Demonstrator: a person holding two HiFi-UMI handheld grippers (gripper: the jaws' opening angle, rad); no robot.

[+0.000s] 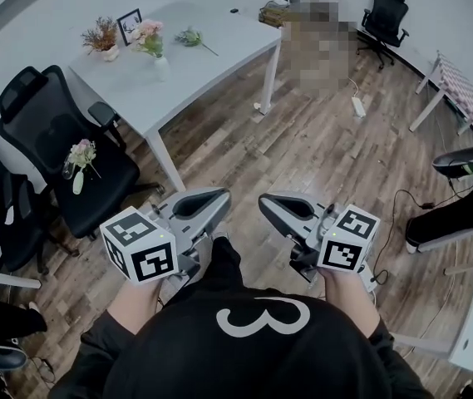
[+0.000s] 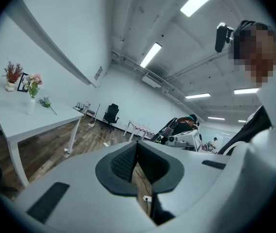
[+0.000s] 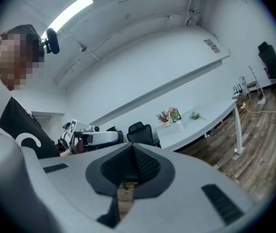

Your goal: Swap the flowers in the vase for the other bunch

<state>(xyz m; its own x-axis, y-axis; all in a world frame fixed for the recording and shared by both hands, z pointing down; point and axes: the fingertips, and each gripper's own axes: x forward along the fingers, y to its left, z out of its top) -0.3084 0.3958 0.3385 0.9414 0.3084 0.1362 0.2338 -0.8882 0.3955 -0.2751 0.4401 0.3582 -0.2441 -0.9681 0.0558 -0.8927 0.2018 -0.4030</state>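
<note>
We hold both tools close to the body, well apart from everything the task needs. The left gripper (image 1: 209,203) and the right gripper (image 1: 276,208) each have their jaws together with nothing between them. The vase (image 1: 160,65) stands on the white worktop (image 1: 228,32) at about eleven o'clock from us, with pink flowers (image 1: 148,33) in it. A loose bunch (image 1: 191,36) lies at its two o'clock. Another small bunch (image 1: 82,153) rests on the black chair (image 1: 49,127) at our ten o'clock, so we could easily pick the wrong replacement. The vase looks narrow and light. We judge that pulling the stems with one tool while the other leaves the vase unsteadied could tip it, or knock the potted dried sprigs (image 1: 102,38) and the picture frame (image 1: 129,25) just at its ten o'clock. Clamping soft stems too hard may crush them.
</note>
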